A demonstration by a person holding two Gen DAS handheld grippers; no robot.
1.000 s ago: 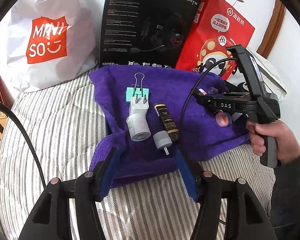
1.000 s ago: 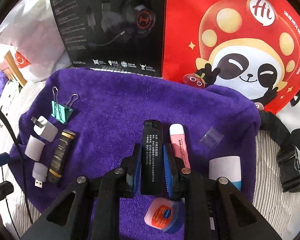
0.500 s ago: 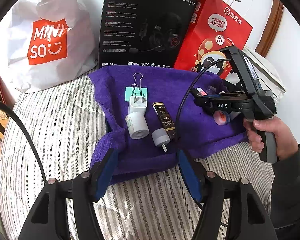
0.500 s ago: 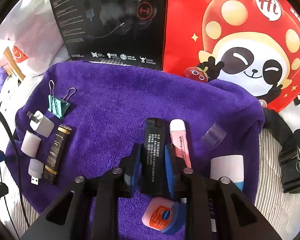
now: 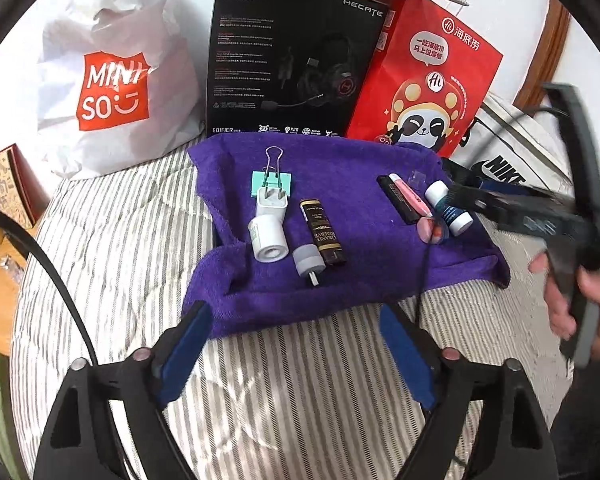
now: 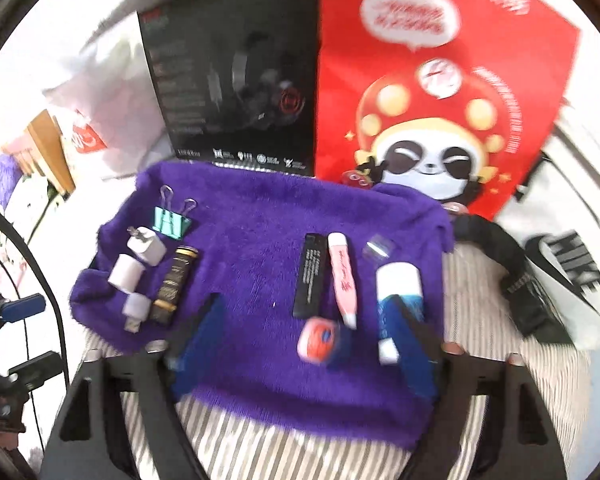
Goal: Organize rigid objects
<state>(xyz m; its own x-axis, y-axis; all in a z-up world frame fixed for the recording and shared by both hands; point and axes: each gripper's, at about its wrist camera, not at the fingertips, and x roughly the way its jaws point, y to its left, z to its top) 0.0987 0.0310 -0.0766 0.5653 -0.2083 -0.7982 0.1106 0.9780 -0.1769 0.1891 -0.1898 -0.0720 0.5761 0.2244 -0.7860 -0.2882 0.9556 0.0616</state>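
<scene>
The right gripper (image 6: 304, 340) was opening, empty; the black bar (image 6: 310, 276) lay just above it, long axis running up-frame. The left gripper (image 5: 296, 344) was opening too, holding nothing, lower centre.

White bag (image 5: 112, 80) reads MINISO; black box (image 5: 292, 60) HECATE, EDIFIER; tote (image 5: 504, 168) NIKE.

Surface: striped bedding (image 5: 100, 248), grey on white, quilted.
Backdrop: white wall (image 5: 512, 32); wooden frame (image 5: 548, 56) at right.
Left edge: wooden furniture (image 6: 56, 148), partly seen.
Light: bright, even daylight; no hard shadows.
</scene>
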